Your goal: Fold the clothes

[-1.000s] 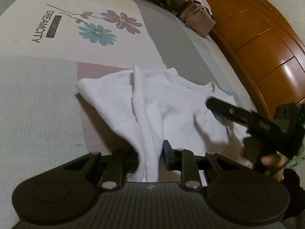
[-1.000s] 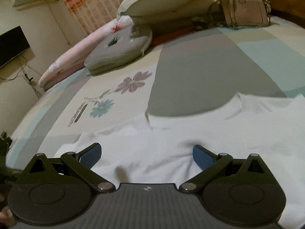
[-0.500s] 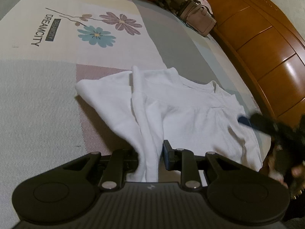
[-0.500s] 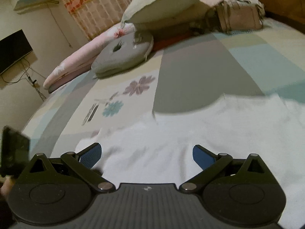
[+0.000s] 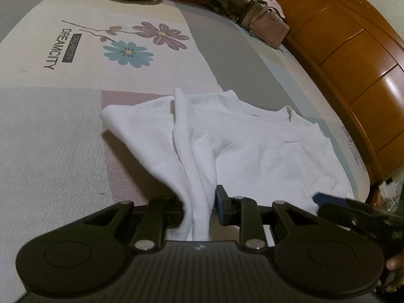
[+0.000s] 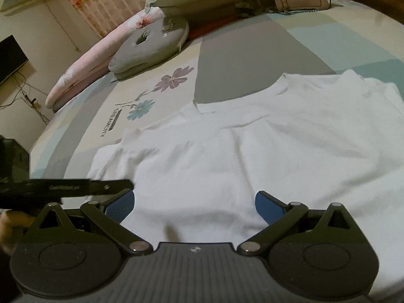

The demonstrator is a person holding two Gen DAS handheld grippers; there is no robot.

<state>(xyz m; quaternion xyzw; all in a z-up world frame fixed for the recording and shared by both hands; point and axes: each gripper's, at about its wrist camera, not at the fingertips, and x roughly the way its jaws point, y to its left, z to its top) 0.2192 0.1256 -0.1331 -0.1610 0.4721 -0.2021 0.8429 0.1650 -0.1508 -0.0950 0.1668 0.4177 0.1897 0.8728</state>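
A white T-shirt (image 5: 252, 146) lies on the bed, its collar toward the far side. My left gripper (image 5: 199, 207) is shut on a bunched fold of the shirt's near edge, which hangs between its fingers. My right gripper (image 6: 194, 204) is open and empty, low over the shirt (image 6: 277, 139) near its front edge. The right gripper also shows in the left wrist view (image 5: 353, 212) at the lower right, by the shirt's corner. The left gripper's finger shows in the right wrist view (image 6: 75, 188) at the left.
The patchwork bedspread (image 5: 63, 126) has a flower print. A beige handbag (image 5: 265, 27) and pillows (image 6: 151, 48) lie at the far side. A wooden headboard (image 5: 353, 63) runs along the right. A dark screen (image 6: 10, 58) hangs on the left wall.
My right gripper has drawn back from over the shirt's middle to its near right corner. My left gripper has stayed shut on the fold.
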